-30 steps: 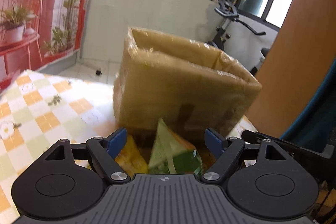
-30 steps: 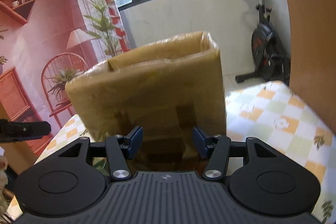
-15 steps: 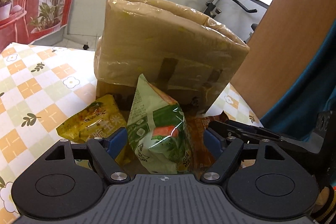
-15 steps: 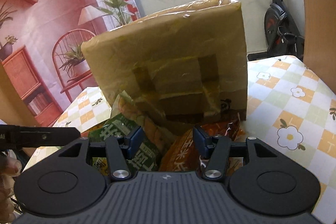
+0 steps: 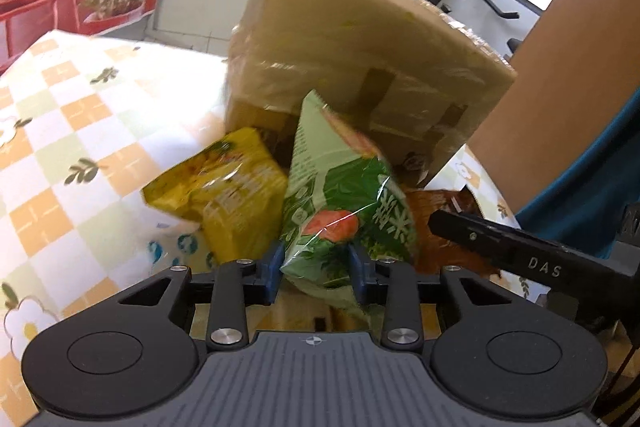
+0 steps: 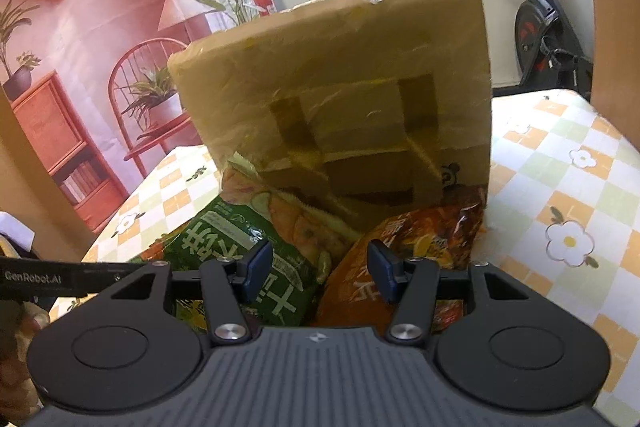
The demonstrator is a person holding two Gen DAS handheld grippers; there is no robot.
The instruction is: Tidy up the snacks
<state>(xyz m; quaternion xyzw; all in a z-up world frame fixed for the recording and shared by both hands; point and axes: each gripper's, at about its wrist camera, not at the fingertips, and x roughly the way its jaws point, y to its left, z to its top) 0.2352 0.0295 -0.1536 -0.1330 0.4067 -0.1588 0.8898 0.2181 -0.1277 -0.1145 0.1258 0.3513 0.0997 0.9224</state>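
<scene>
Checked cloth in orange, green and white with small flowers covers the surface (image 5: 72, 131), and on it lies a heap of snack bags in front of a cardboard box (image 5: 360, 59). Nearest the left claw (image 5: 316, 269) is a green bag (image 5: 340, 203), puffed and glossy, with white lettering, a red picture on its front and a pale pointed corner sticking up. Its lower end sits between the blue pads, which press into the film on both sides while the jaws are closing. Just beside it to the left lies a yellow bag (image 5: 228, 199), touching it; to the right an orange-brown bag (image 6: 420, 251) lies against the foot of the box. From the right wrist view, the right claw (image 6: 320, 269) hovers over the gap between the green and orange-brown bags, jaws partly apart and pressing on nothing. Tape wraps the box, whose inside cannot be seen. Behind it stand a white wall, windows and an exercise bike (image 6: 544, 27).
</scene>
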